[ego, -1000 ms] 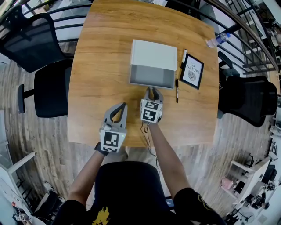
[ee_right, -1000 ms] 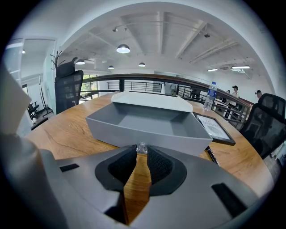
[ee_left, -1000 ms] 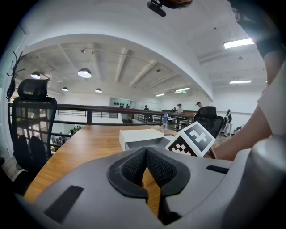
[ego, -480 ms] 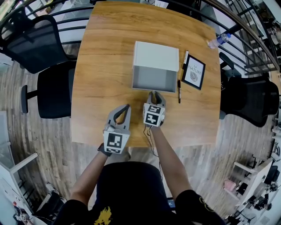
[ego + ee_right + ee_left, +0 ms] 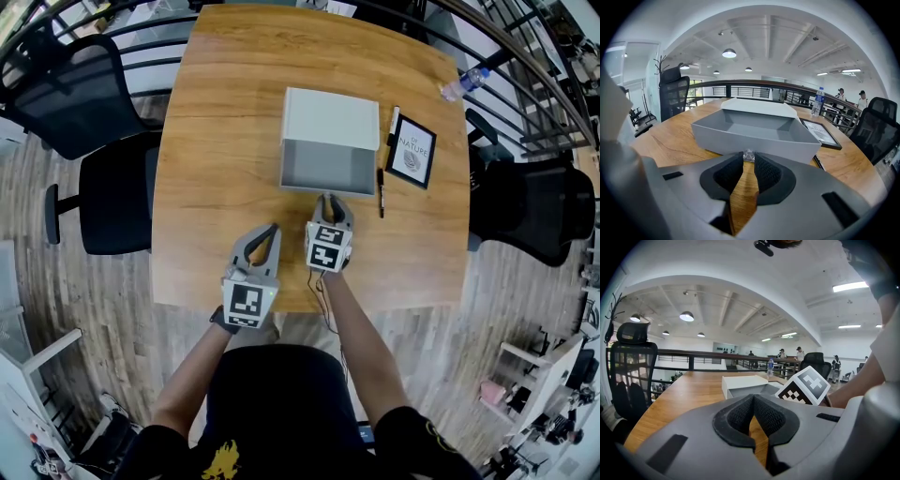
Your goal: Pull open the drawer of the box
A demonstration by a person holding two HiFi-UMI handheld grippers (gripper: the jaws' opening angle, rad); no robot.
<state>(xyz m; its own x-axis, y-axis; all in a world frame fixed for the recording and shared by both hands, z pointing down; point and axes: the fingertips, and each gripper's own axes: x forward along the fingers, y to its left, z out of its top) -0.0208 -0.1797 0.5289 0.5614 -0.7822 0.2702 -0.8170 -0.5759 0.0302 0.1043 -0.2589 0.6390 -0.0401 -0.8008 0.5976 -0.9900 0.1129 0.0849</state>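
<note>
Little has shifted since the earlier frames. Both claws sit almost where they were, and the drawer is drawn out by about the same amount, at most a shade further.

Item, nearest: left claw (image 5: 271, 229), over the near part of the counter (image 5: 216, 141), beside the right one and apart from the box. Pad tips meet, with nothing between them. Idle.

Item: right claw (image 5: 330, 201), at the middle of the drawer's front wall. Its own view shows the pads (image 5: 766, 171) pinched on a small clear knob (image 5: 748, 155) fixed to that wall. The grip looks centred.

Item: drawer (image 5: 328, 186), grey, shallow, empty. Slid out toward the person with most of its floor exposed; the rear part lies under the box's top.

Item: box (image 5: 331, 117), pale, near the middle of the counter, serving as sleeve for the drawer. Appears square to the pull, not skewed.

Item: pen (image 5: 380, 192), black, on the counter just right of the drawer. Framed print (image 5: 411, 152) beyond it, near the box's right side. Neither touches the drawer.

Item, far: bottle (image 5: 464, 86) by the counter's far right edge; chairs (image 5: 112, 192) round about.

Status: task judged largely done, as the drawer is plainly open. Left, if anything, are a short further pull, should full extension be wanted, and release of the knob. How much travel remains cannot be told.
</note>
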